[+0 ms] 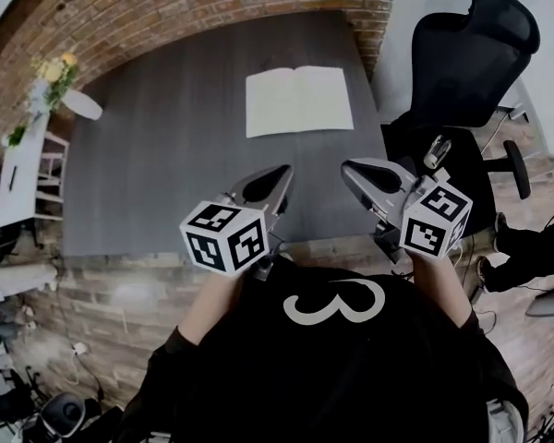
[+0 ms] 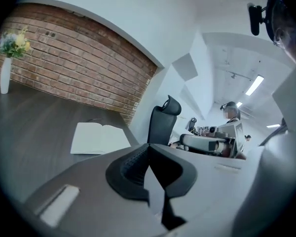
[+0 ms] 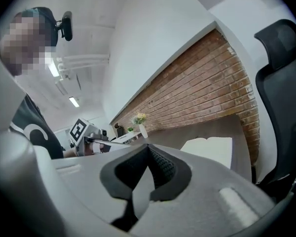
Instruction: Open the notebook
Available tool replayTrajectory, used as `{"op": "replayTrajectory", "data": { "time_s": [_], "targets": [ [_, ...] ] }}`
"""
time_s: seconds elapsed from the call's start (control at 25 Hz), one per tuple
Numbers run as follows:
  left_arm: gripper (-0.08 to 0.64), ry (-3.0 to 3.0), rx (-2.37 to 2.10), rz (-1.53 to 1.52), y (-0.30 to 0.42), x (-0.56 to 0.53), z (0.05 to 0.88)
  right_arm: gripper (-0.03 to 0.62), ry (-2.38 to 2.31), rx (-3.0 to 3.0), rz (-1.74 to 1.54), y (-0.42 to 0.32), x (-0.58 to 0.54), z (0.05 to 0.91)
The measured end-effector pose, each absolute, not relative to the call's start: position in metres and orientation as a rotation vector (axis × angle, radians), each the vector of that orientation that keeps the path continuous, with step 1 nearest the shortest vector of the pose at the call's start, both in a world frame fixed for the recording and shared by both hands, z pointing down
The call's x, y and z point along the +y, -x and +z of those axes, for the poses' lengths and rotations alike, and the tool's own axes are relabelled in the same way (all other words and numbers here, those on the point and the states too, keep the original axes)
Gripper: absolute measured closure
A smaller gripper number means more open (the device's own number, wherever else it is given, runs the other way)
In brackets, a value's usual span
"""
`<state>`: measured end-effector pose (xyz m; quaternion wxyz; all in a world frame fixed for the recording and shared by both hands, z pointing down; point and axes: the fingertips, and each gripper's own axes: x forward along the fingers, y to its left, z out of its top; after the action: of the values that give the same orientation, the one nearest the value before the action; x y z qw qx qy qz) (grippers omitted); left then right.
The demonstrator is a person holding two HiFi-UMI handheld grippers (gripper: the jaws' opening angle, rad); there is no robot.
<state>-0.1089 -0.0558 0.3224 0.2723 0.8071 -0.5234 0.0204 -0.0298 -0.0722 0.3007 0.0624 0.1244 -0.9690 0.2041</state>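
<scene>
The notebook (image 1: 298,101) lies open, white pages up, on the far right part of the dark grey table (image 1: 157,173). It also shows in the left gripper view as the notebook (image 2: 99,138) and in the right gripper view as the notebook (image 3: 209,148). Both grippers are held up close to the person's chest, well short of it. My left gripper (image 1: 275,175) is shut with nothing between its pads (image 2: 138,164). My right gripper (image 1: 355,169) is shut too, and its pads (image 3: 160,169) hold nothing.
A black office chair (image 1: 471,63) stands at the table's right end. A white vase with yellow flowers (image 1: 55,77) sits at the far left corner, beside a white side table (image 1: 18,164). A brick wall (image 1: 212,7) runs behind the table.
</scene>
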Motion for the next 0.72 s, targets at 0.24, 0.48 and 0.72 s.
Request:
{"op": "replayTrajectory", "data": {
  "time_s": [0.24, 0.48, 0.72],
  "targets": [
    [0.548, -2.285, -1.355, 0.025, 0.079, -0.037, 0.296, 0.591, -0.31, -2.974, 0.517, 0.019, -0.053, 0.285],
    [0.546, -2.314, -1.356, 0.036, 0.071, -0.026, 0.291, 0.592, -0.306, -2.978, 0.45, 0.017, -0.044, 0.285],
    [0.546, -2.324, -1.376, 0.053, 0.067, -0.023, 0.29, 0.592, -0.319, -2.977, 0.469, 0.012, -0.042, 0.284]
  ]
}}
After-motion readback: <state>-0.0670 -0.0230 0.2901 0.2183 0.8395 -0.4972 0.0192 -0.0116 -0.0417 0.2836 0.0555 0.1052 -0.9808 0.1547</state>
